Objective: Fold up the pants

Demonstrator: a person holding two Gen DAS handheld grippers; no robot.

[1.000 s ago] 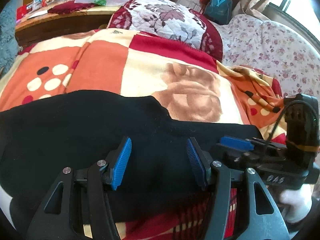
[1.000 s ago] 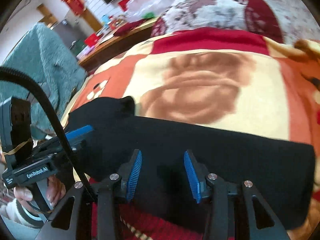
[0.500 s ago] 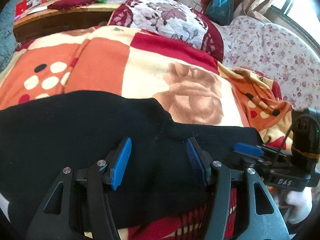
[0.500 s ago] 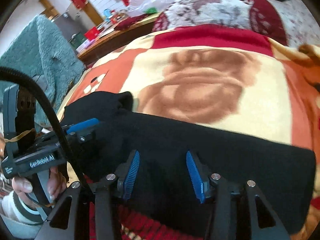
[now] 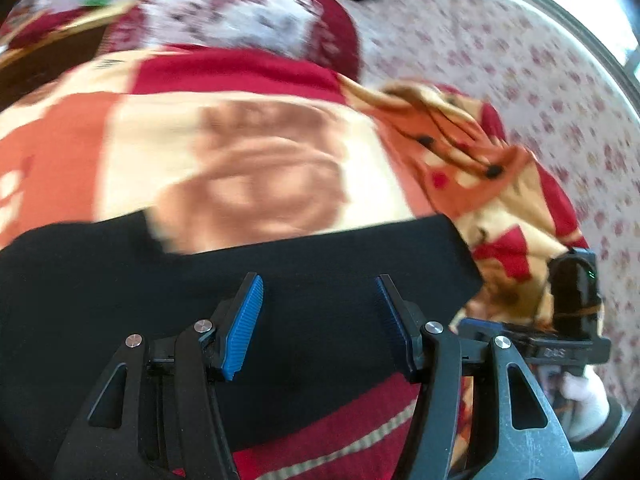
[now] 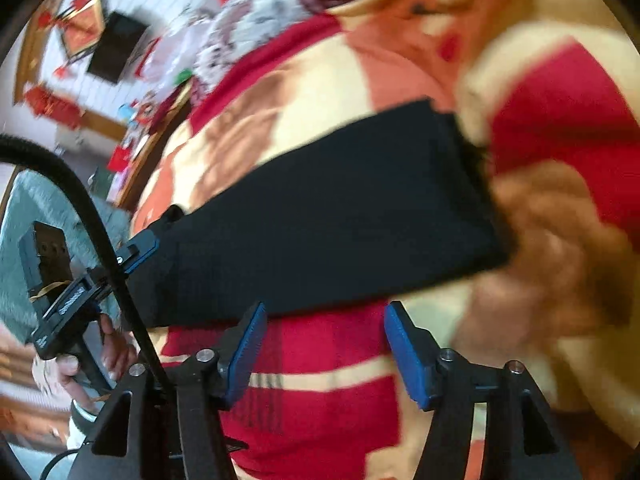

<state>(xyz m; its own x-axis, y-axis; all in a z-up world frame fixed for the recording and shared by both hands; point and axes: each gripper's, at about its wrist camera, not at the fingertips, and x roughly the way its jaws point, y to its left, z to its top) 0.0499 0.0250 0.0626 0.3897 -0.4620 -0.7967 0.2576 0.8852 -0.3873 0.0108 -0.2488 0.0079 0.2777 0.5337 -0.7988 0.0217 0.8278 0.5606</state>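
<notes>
The black pants [image 5: 280,280] lie flat on a patterned orange, cream and red blanket [image 5: 248,152], the legs running to a cuff end at the right [image 6: 460,184]. My left gripper [image 5: 318,324] is open and empty, its blue pads [image 5: 244,320] over the black cloth. My right gripper [image 6: 324,352] is open and empty, just in front of the pants' near edge, over the red part of the blanket. Each gripper shows in the other's view: the right one low at the right [image 5: 568,344], the left one at the pants' left end [image 6: 100,280]. Both views are blurred.
A floral pillow [image 5: 248,20] and a flowered sheet [image 5: 520,80] lie behind and right of the blanket. A wooden shelf with clutter [image 6: 136,120] and a teal towel [image 6: 24,208] stand at the left.
Both grippers have swung to the right along the pants. The right gripper has pulled back off the cloth and tilted. Both stay open.
</notes>
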